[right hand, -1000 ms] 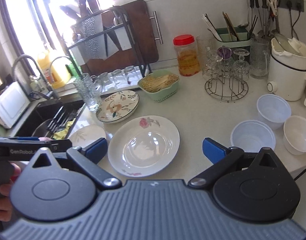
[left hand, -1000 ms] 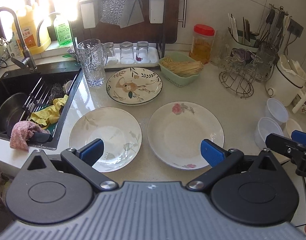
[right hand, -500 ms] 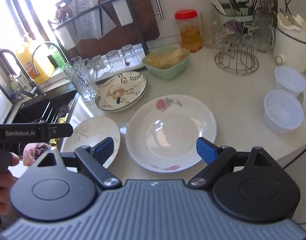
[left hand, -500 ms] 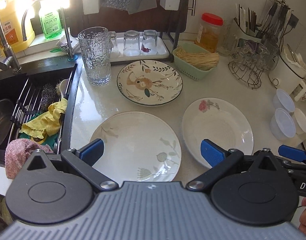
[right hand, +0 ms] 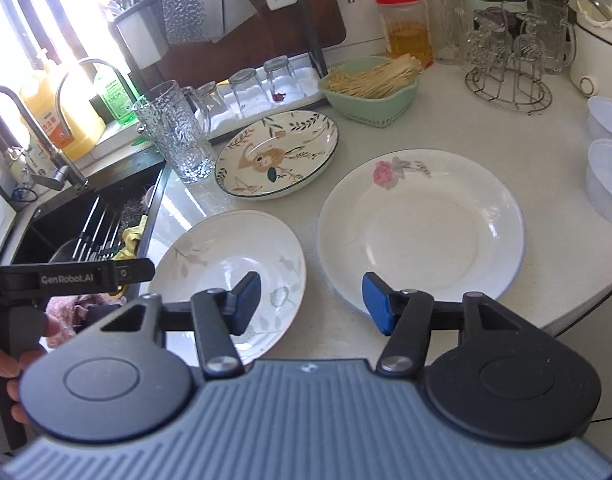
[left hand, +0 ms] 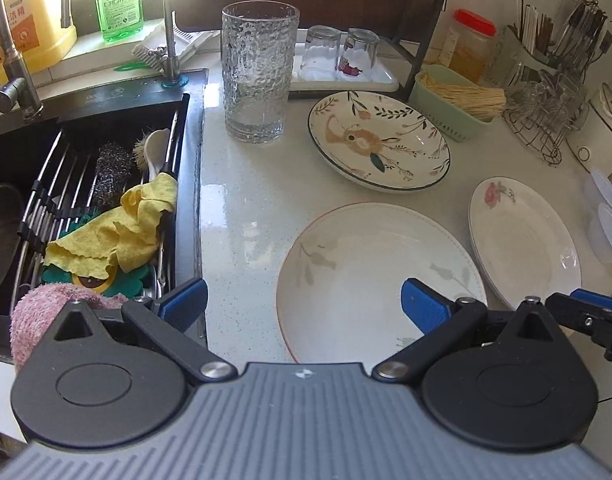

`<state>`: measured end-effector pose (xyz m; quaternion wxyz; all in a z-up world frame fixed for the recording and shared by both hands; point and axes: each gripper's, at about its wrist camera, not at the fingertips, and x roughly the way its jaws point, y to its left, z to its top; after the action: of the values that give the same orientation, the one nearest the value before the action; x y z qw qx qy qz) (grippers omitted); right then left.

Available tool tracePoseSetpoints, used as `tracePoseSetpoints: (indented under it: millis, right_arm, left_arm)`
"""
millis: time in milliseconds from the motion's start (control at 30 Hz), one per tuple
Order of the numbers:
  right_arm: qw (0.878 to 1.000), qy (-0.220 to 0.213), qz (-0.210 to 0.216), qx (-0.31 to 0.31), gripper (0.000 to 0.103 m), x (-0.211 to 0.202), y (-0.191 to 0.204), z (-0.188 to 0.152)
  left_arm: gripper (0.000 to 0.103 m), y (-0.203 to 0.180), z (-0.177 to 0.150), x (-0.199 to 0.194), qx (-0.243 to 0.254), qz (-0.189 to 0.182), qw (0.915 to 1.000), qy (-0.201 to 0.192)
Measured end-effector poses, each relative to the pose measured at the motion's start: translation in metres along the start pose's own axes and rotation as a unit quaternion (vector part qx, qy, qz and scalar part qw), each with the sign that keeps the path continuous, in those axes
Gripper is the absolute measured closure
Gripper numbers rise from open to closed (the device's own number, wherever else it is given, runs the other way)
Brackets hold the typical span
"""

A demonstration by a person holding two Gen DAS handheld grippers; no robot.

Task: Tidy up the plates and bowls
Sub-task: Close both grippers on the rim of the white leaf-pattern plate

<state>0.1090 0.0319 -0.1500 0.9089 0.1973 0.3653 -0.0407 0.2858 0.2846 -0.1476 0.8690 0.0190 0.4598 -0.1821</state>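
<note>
Lower centre: left gripper (left hand: 303, 300) hung wide open over the leaf plate (left hand: 370, 276).
Right gripper (right hand: 312, 300): half-spread, empty, near the rose plate (right hand: 422, 228).
Risk: thin rim could slip and chip.

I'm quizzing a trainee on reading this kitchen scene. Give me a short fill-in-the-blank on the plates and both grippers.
1. The number of plates lying on the counter is ____.
2. The plate nearest the tall textured glass is painted with a ____.
3. The rose plate has a pink ____ printed near its rim.
4. The left gripper and the right gripper both have their fingers ____, holding nothing.

Missing words: three; rabbit; flower; open
</note>
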Motion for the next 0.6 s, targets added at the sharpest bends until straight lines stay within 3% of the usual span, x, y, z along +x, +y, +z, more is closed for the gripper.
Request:
tracePoseSetpoints:
  millis: [100, 267, 333, 400, 500, 533, 600]
  right_arm:
    - [1.0, 0.011, -0.005, 0.002, 0.051, 0.014, 0.003, -0.005]
    - [1.0, 0.02, -0.007, 0.008, 0.052, 0.036, 0.002, -0.013]
    - [1.0, 0.023, -0.007, 0.012, 0.067, 0.043, 0.004, -0.016]
    - [1.0, 0.022, -0.007, 0.016, 0.074, 0.049, 0.004, -0.016]
    - [1.0, 0.014, -0.015, 0.016, 0.08, 0.056, 0.005, -0.016]
    - [1.0, 0.015, -0.015, 0.02, 0.085, 0.059, 0.004, -0.016]
    - [0.999, 0.014, -0.01, 0.029, 0.086, 0.063, 0.003, -0.017]
  left_arm:
    - [0.0, 0.007, -0.006, 0.012, 0.002, -0.017, 0.9998, 0.006]
    - [0.002, 0.01, -0.015, 0.027, -0.001, -0.045, 0.999, 0.004]
    - [0.01, 0.013, -0.017, 0.033, -0.004, -0.051, 0.9987, 0.005]
    - [0.019, 0.015, -0.017, 0.039, -0.006, -0.053, 0.9986, 0.004]
    - [0.037, 0.02, -0.016, 0.046, -0.007, -0.062, 0.998, 0.005]
    - [0.039, 0.022, -0.015, 0.049, -0.01, -0.064, 0.9979, 0.005]
    - [0.044, 0.023, -0.013, 0.053, -0.008, -0.06, 0.9982, 0.002]
